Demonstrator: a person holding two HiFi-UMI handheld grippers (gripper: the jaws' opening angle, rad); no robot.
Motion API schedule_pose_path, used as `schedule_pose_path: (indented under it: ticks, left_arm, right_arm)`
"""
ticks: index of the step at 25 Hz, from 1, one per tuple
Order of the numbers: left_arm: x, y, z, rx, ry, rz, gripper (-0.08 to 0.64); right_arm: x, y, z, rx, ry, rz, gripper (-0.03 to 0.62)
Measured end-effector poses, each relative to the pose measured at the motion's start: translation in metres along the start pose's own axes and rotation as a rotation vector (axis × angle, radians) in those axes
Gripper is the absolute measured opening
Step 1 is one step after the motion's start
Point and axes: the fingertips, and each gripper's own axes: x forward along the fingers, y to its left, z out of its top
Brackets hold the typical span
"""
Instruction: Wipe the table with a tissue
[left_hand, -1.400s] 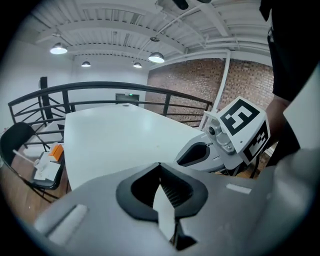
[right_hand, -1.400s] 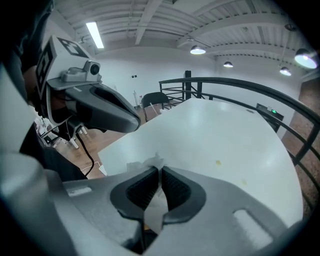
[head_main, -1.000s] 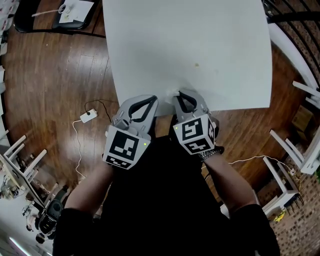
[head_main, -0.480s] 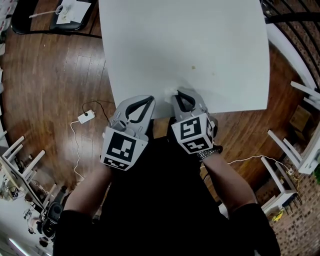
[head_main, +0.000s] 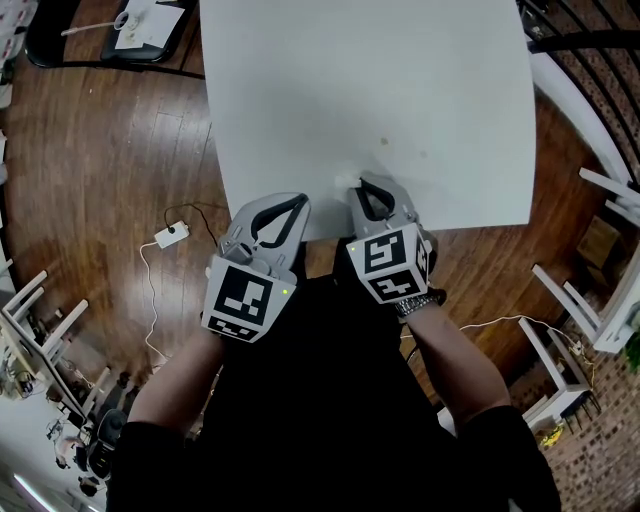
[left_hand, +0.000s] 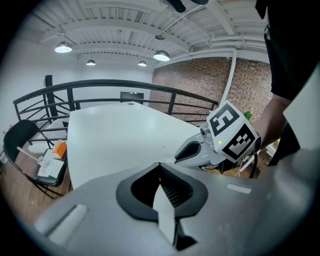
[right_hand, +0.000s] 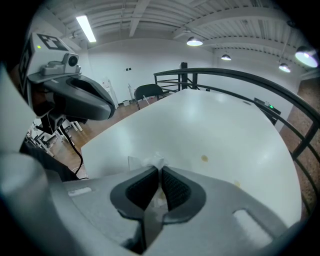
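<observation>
A white table (head_main: 380, 70) fills the upper head view, with a small brownish stain (head_main: 383, 141) ahead of my right gripper (head_main: 362, 184). That gripper is shut on a crumpled white tissue (head_main: 345, 182) at the table's near edge. In the right gripper view the tissue (right_hand: 152, 162) sticks out past the closed jaws, and two stains (right_hand: 204, 158) lie beyond it. My left gripper (head_main: 298, 203) hovers beside it at the same edge, shut with nothing in it. The left gripper view shows its pads (left_hand: 167, 187) pressed together.
A black chair (head_main: 140, 25) with papers stands past the table's far left corner. A white power adapter (head_main: 170, 235) and its cable lie on the wooden floor to the left. A black railing (head_main: 590, 40) and white furniture frames (head_main: 600, 310) are on the right.
Both grippers keep their places at the table's near edge. Only the head view has shifted slightly.
</observation>
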Motion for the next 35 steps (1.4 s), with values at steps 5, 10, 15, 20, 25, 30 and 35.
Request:
schedule_pose_path:
  ticks: [5,10,15,20,25,30,35]
  left_arm:
    - [0.002,0.005,0.002,-0.005,-0.001,0.007,0.015]
    - [0.006,0.006,0.005,-0.009,-0.005,0.012,0.015]
    - [0.008,0.004,0.008,-0.009,-0.005,0.013,0.015]
    - [0.012,0.001,0.013,-0.009,-0.006,0.014,0.015]
    - [0.018,0.0,0.021,-0.012,-0.007,0.02,0.015]
    - [0.024,0.001,0.028,-0.018,-0.007,0.03,0.015]
    - [0.03,0.001,0.034,-0.025,-0.002,0.039,0.015]
  right_arm:
    - [0.003,-0.006,0.003,-0.003,0.004,-0.005,0.012]
    - [0.005,-0.008,0.002,-0.012,0.008,0.004,0.012]
    - [0.004,-0.016,0.006,-0.014,-0.009,-0.004,0.012]
    - [-0.003,-0.033,0.01,-0.005,-0.026,-0.034,0.012]
    - [-0.007,-0.047,0.017,-0.003,-0.042,-0.041,0.012]
    - [-0.005,-0.058,0.022,-0.011,-0.048,-0.035,0.012]
    - [0.0,-0.065,0.022,-0.02,-0.034,-0.014,0.012]
